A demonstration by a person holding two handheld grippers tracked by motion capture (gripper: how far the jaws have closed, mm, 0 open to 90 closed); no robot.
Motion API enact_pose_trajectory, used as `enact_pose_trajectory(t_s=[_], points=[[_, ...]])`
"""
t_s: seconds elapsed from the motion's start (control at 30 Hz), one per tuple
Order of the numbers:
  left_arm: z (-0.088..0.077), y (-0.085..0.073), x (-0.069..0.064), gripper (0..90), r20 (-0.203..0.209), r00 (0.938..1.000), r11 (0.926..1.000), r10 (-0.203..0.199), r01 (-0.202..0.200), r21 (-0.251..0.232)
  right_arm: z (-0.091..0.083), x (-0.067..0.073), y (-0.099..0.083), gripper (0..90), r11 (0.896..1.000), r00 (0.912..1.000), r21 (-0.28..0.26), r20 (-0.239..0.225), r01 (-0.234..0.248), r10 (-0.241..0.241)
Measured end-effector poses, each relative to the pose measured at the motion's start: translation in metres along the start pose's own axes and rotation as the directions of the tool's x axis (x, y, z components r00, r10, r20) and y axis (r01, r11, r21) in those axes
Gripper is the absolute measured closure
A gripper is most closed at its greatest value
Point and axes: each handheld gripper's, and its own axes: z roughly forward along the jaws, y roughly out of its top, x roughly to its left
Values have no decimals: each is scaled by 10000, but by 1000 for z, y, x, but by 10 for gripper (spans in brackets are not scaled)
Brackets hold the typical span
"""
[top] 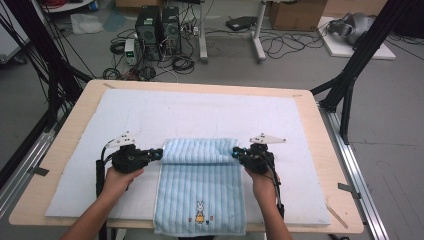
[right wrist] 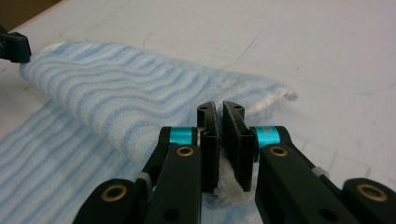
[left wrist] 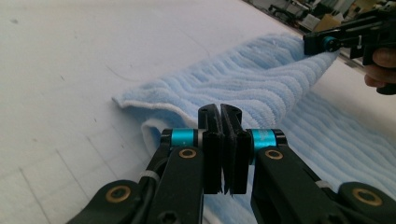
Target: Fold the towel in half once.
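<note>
One wooden table, topped by one white padded mat covering most of the surface.

One light blue striped towel on the mat, at the near middle, near edge hanging over the table's front. Far end folded back toward the near side, forming one raised roll across the towel's width. One small rabbit motif near the towel's near edge.

Two handheld grippers, one per hand:
- Left gripper at the left end of the roll; jaws clamped together on the towel's left edge, with cloth passing beneath the pads in the left gripper view.
- Right gripper at the right end of the roll; jaws clamped on the towel's right edge, with a tuft of white cloth pinched between the pads in the right gripper view.

Two grey three-cornered plates, one on top of each gripper, both level with the roll.

Two hands: left hand left of the towel, right hand right of it.
</note>
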Motion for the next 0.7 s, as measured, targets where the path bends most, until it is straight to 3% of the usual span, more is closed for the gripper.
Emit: enact_pose_trajectory(t_s=[0.27,0.3,0.33,0.37,0.43,0.53,0.6,0.7], points=[[-2,-17,-14,869,333,9990,9959,283,-311,845,-6,3,-25,833,9985,9997,490,-41,-259,261],[-2,-19,-15,866,360,9990,9950,265,-299,951,-6,4,-26,804,9976,9999,668,54,-167,163],[-2,-19,-14,852,360,9992,9941,197,-235,1058,-6,4,-27,720,9969,9997,754,151,-214,204],[-1,-18,-13,783,239,9997,9944,78,-103,1053,-7,2,-27,636,9965,9988,726,276,-425,406],[-2,-13,-8,629,-50,9999,9969,-146,149,772,-12,-5,-24,564,9956,9949,144,415,-927,920],[-3,1,3,538,-355,9974,9978,-631,638,187,-16,-15,-14,475,9898,9882,-375,628,-1372,1394],[0,10,10,523,-485,9955,9967,-809,804,-108,-13,-21,-7,439,9898,9873,-233,726,-1403,1416],[10,21,18,489,-696,9939,9963,-855,850,-110,-3,-25,2,424,9901,9878,227,753,-1387,1366]])
